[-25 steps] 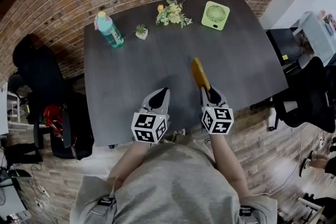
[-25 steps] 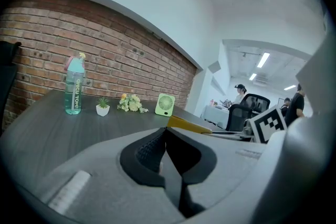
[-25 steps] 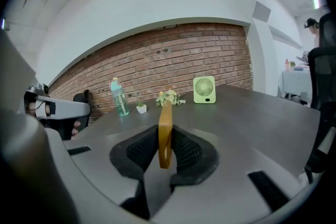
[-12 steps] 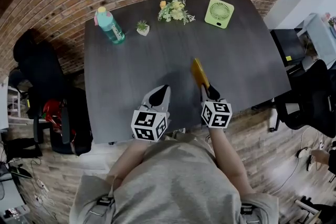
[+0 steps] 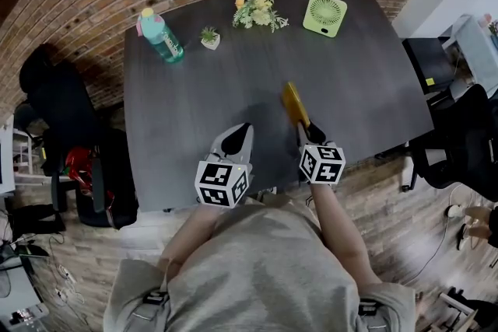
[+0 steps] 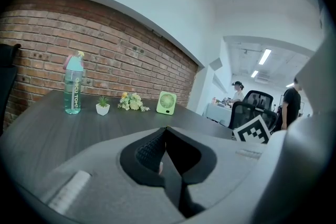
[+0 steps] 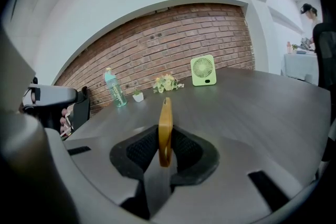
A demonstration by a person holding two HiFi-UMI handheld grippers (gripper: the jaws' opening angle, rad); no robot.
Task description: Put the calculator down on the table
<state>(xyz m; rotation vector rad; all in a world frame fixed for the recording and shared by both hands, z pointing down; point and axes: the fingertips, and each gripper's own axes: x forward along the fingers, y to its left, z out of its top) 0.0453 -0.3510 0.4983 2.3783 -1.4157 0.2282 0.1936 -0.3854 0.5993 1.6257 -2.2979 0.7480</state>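
The calculator (image 5: 295,105) is a thin yellow-orange slab, held on edge over the dark table (image 5: 194,113) near its front. My right gripper (image 5: 306,134) is shut on its near end; in the right gripper view the calculator (image 7: 165,128) stands upright between the two black pads of the right gripper (image 7: 164,150). Whether its lower edge touches the table I cannot tell. My left gripper (image 5: 237,140) hovers to the left of it at the table's front edge, jaws together with nothing in them, as the left gripper (image 6: 164,150) view also shows.
Along the table's far side stand a teal water bottle (image 5: 159,36), a small potted plant (image 5: 209,38), a bunch of flowers (image 5: 257,10) and a green desk fan (image 5: 325,14). Black office chairs (image 5: 459,144) sit right of the table, a dark bag (image 5: 70,167) left.
My right gripper has sunk a little toward the table with the calculator still in it. The left gripper has stayed where it was.
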